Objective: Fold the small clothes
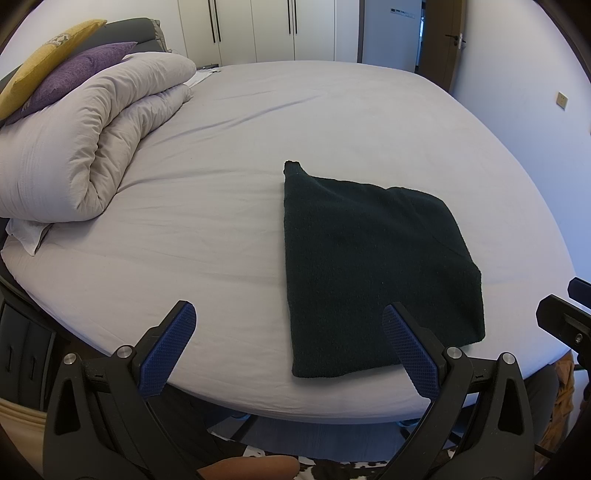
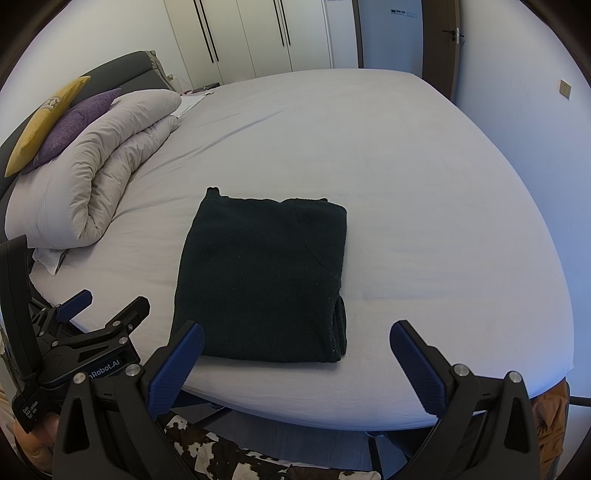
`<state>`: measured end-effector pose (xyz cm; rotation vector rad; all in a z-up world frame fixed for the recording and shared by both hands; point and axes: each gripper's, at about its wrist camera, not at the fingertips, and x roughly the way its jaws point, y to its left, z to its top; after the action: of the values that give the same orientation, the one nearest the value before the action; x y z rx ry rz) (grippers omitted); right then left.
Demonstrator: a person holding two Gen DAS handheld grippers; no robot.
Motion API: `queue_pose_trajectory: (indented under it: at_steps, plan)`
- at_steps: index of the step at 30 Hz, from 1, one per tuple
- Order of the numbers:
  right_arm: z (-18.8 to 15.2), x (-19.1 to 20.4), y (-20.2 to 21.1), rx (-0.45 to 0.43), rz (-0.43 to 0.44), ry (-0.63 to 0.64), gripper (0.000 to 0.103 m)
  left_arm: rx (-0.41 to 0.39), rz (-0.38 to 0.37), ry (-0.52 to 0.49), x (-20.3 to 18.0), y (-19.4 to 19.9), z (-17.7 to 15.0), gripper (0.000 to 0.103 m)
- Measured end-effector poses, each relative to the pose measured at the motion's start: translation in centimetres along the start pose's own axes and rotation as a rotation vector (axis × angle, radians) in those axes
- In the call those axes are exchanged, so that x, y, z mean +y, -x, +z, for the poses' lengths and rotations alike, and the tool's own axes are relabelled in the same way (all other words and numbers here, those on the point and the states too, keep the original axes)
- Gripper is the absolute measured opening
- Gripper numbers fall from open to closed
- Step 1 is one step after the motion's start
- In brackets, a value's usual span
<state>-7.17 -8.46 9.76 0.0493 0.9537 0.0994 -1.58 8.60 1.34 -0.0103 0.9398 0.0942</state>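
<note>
A dark green knitted garment (image 1: 373, 266) lies folded into a neat rectangle on the light grey bed sheet (image 1: 207, 229), near the front edge. It also shows in the right wrist view (image 2: 266, 277). My left gripper (image 1: 288, 314) is open and empty, held just in front of the bed edge, to the garment's left. My right gripper (image 2: 295, 332) is open and empty, held before the garment's near edge. The left gripper also appears at the lower left of the right wrist view (image 2: 107, 308).
A rolled pale duvet (image 1: 85, 140) lies at the left with a purple cushion (image 1: 74, 77) and a yellow cushion (image 1: 40, 62) on it. White wardrobes (image 1: 266, 29) stand behind the bed. A wall (image 1: 524, 92) lies to the right. A cowhide rug (image 2: 229, 454) lies below.
</note>
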Motion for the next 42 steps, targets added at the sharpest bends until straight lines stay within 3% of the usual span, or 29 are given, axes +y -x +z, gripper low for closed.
queue_pose_trajectory:
  at_steps: [42]
  plan:
    - [-0.26, -0.20, -0.41, 0.003, 0.000, -0.001, 0.103, 0.005, -0.002, 0.001, 0.59, -0.16, -0.54, 0.103]
